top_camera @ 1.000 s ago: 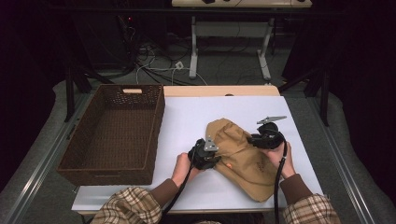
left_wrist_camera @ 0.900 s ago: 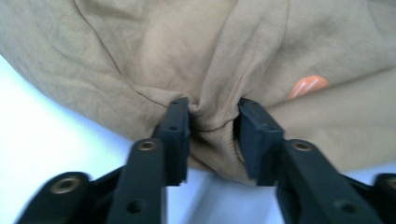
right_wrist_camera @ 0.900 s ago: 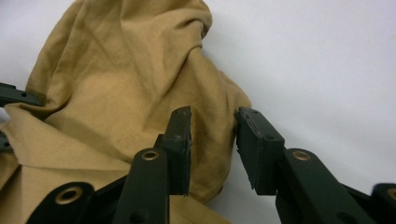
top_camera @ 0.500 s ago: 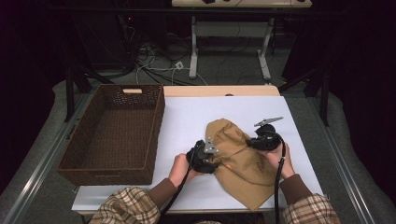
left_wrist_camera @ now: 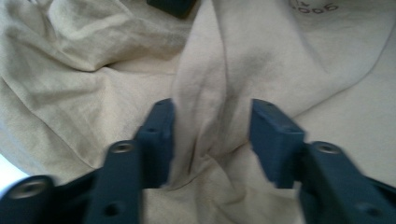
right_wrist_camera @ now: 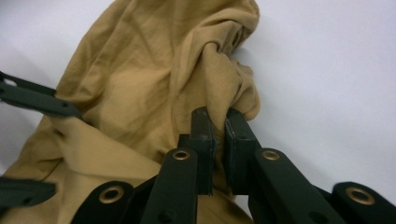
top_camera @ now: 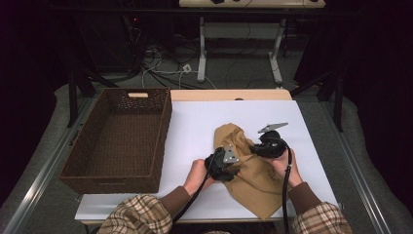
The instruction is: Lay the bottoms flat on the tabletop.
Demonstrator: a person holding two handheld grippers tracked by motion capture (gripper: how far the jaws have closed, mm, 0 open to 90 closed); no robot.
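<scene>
A tan cloth (top_camera: 255, 187) lies crumpled on the white table (top_camera: 195, 122), running from the middle toward the front edge. My left gripper (top_camera: 235, 171) points right onto the cloth's left side. Its jaws have just been closing and still stand apart around a raised fold (left_wrist_camera: 210, 93); the left gripper (left_wrist_camera: 212, 135) is open, with a gap at one pad. My right gripper (top_camera: 252, 149) sits at the cloth's upper right part. Its jaws have been closing, and the right gripper (right_wrist_camera: 218, 126) is shut on a bunched edge of the cloth (right_wrist_camera: 140, 70).
A dark brown wicker basket (top_camera: 164, 131) with nothing in it stands on the table's left side. Bare white tabletop lies behind and to the right of the cloth. Beyond the table's far edge are cables and desk legs (top_camera: 200, 53) on the floor.
The right gripper has edged left with the cloth's edge, so the cloth's upper part is gathered narrower. The left hand has hardly moved.
</scene>
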